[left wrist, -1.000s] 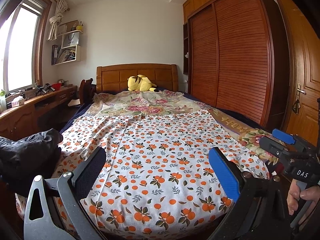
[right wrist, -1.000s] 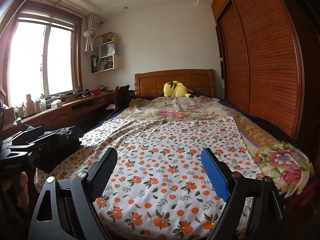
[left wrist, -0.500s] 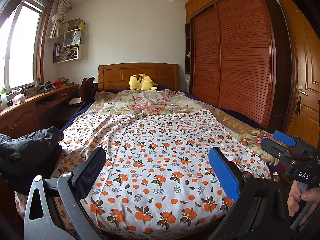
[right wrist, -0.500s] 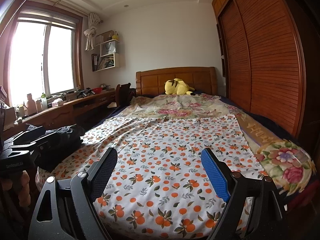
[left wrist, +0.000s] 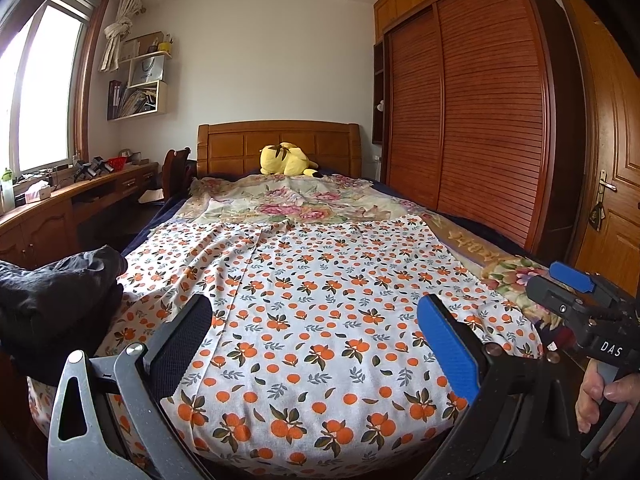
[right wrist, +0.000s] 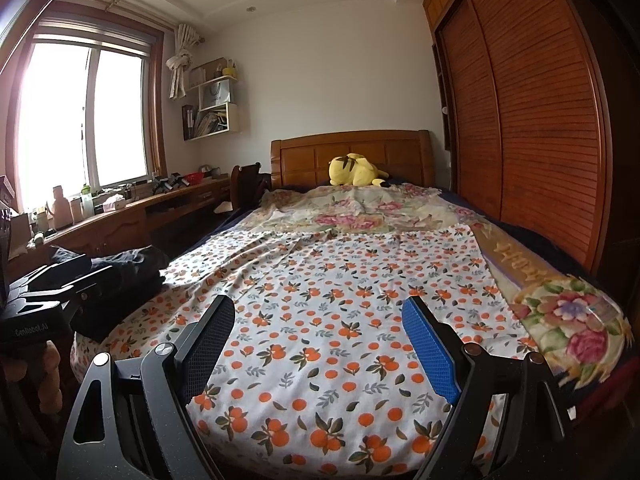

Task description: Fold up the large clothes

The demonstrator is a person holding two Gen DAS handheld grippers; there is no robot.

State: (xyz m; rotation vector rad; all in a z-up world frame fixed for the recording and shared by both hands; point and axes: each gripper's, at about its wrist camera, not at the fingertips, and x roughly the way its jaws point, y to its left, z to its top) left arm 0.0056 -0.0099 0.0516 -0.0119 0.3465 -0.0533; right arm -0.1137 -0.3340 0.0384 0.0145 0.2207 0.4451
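Observation:
A large white cloth with an orange-fruit print (left wrist: pixel 320 300) lies spread flat over the foot half of the bed; it also shows in the right wrist view (right wrist: pixel 340 312). My left gripper (left wrist: pixel 312 328) is open and empty, held above the cloth's near edge. My right gripper (right wrist: pixel 316 332) is open and empty, also above the near edge. The right gripper shows at the right of the left wrist view (left wrist: pixel 576 300). The left gripper's body shows at the left of the right wrist view (right wrist: pixel 48 292).
A dark pile of clothes (left wrist: pixel 56 300) sits at the bed's near left corner. A floral bedspread (left wrist: pixel 292 204) and a yellow plush toy (left wrist: pixel 286 159) lie near the headboard. A wardrobe (left wrist: pixel 480 120) runs along the right, a desk (left wrist: pixel 60 208) along the left.
Both grippers have drawn back and risen slightly, so the cloth's near edge sits lower in view. Both stay open. The cloth has not moved.

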